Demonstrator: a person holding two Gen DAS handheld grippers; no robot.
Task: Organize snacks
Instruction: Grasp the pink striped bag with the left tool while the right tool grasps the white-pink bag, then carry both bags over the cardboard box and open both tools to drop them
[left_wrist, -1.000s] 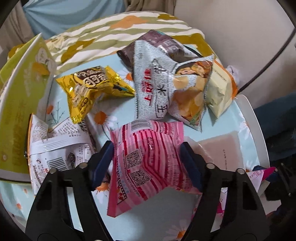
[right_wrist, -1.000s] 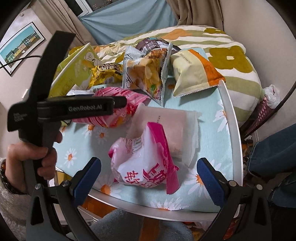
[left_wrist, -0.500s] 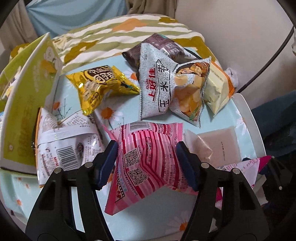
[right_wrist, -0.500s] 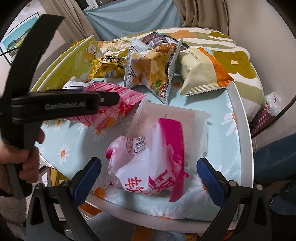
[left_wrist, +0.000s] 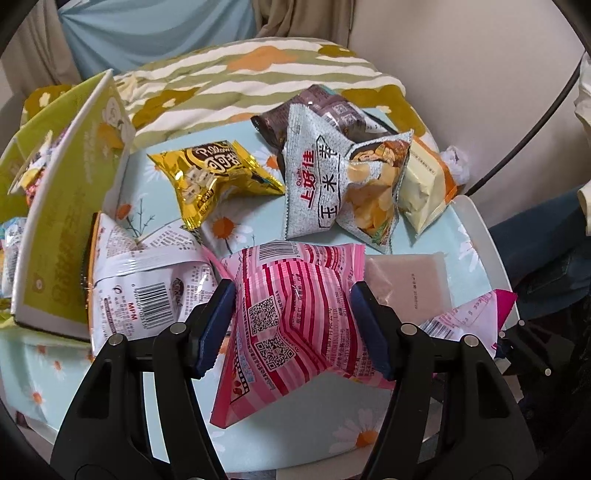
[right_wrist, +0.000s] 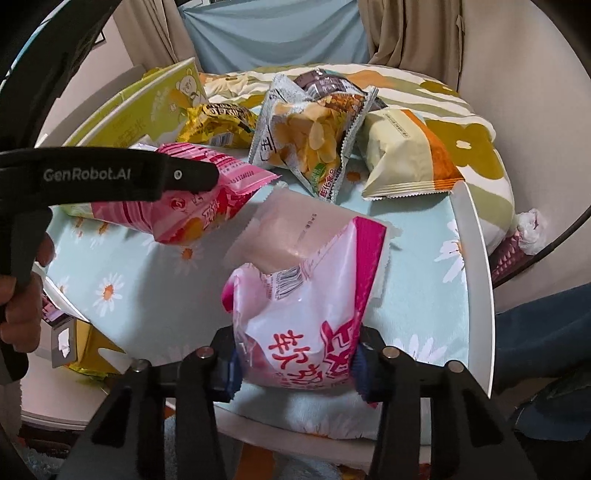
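My left gripper (left_wrist: 291, 325) is shut on a pink striped snack bag (left_wrist: 291, 295), with both blue pads pressing into its sides. The bag hangs a little above the daisy-print table (left_wrist: 258, 435). In the right wrist view the same striped bag (right_wrist: 207, 206) sits under the left gripper's black finger (right_wrist: 147, 177), which a hand holds at the left edge. My right gripper (right_wrist: 295, 365) is shut on a pink-and-white snack bag (right_wrist: 306, 314) at the table's near edge. That bag's corner (left_wrist: 469, 317) shows at the right of the left wrist view.
A green box (left_wrist: 66, 221) stands open at the left. Around it lie a white barcode bag (left_wrist: 147, 280), a gold bag (left_wrist: 214, 177), a grey chips bag (left_wrist: 332, 192), a cream-and-orange bag (left_wrist: 424, 184), a brown bag (left_wrist: 325, 107) and a pale pink flat packet (left_wrist: 406, 284). A striped quilt lies behind.
The right jaws went from wide open to closed on the pink-and-white bag. The left jaws squeezed tighter on the striped bag and raised it slightly.
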